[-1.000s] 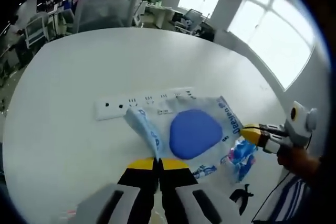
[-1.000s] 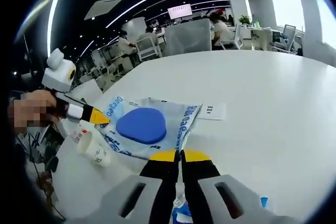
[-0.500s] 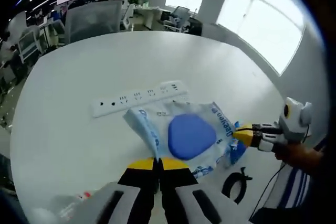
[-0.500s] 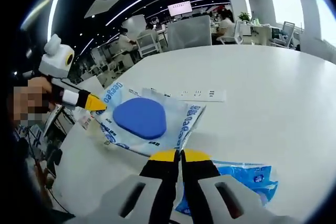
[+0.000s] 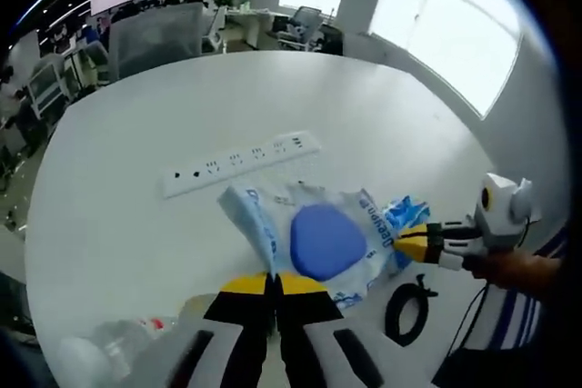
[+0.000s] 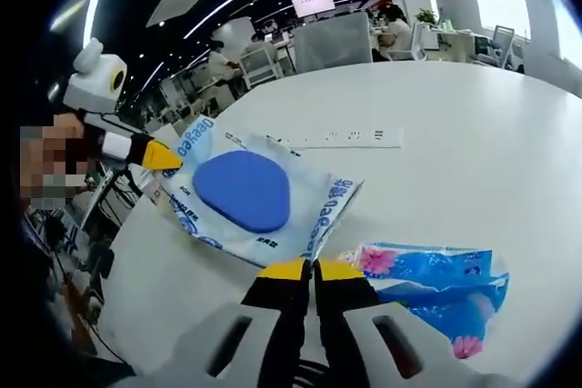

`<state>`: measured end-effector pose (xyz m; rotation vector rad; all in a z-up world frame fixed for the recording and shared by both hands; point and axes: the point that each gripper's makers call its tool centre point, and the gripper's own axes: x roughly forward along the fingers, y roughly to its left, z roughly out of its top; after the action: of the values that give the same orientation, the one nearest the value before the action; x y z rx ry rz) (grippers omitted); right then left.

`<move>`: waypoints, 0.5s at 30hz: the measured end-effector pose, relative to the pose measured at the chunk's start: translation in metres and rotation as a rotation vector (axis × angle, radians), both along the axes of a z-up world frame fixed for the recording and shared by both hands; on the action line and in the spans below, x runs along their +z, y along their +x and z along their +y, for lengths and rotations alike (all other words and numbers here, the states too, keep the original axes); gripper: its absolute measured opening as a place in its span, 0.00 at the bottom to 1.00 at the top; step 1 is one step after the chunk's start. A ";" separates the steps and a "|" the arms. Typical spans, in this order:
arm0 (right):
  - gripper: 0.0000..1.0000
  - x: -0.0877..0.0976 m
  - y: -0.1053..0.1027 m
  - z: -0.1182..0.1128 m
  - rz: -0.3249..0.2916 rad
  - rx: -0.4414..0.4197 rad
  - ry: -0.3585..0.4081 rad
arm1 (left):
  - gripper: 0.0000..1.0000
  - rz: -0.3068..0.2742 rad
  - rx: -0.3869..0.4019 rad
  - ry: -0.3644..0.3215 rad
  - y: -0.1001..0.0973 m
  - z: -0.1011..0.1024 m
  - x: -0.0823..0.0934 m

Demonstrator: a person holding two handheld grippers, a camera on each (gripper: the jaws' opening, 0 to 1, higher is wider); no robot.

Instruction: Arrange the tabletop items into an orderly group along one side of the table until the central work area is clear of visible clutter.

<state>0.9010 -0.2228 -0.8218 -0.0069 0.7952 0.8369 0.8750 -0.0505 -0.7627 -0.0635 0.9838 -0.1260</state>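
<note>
Left gripper view: your left gripper (image 5: 273, 277) and right gripper (image 5: 401, 244) each clamp opposite edges of the clear plastic wipes pack with the blue oval lid (image 5: 320, 239), just beside the white power strip (image 5: 242, 163) on the white table (image 5: 136, 124).

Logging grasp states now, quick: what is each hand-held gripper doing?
Left hand-held gripper: closed on one edge of the wipes pack.
Right hand-held gripper: closed on the pack's opposite edge.

glossy plastic wipes pack (image 6: 250, 197), smooth matt table (image 6: 473, 152)
</note>
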 end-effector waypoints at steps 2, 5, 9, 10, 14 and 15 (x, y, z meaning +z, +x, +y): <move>0.00 -0.005 -0.004 -0.001 0.018 0.001 -0.002 | 0.00 0.001 -0.009 0.003 -0.001 -0.002 0.001; 0.00 -0.014 -0.010 -0.001 0.043 0.001 -0.002 | 0.00 0.009 -0.025 0.011 -0.003 -0.005 0.001; 0.00 -0.020 -0.020 -0.002 0.083 0.011 -0.009 | 0.00 0.028 -0.055 0.032 -0.007 -0.010 -0.001; 0.00 -0.019 -0.024 -0.002 0.089 0.012 -0.008 | 0.00 0.033 -0.073 0.057 -0.008 -0.010 -0.001; 0.00 -0.023 -0.031 -0.006 0.125 0.009 -0.016 | 0.00 0.066 -0.164 0.139 -0.012 -0.017 -0.005; 0.00 -0.023 -0.030 -0.008 0.127 0.003 -0.014 | 0.00 0.070 -0.180 0.154 -0.013 -0.021 -0.005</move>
<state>0.8709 -0.2304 -0.8452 0.0328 0.9209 0.8411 0.8625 -0.0714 -0.7681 0.1628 1.0651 -0.2142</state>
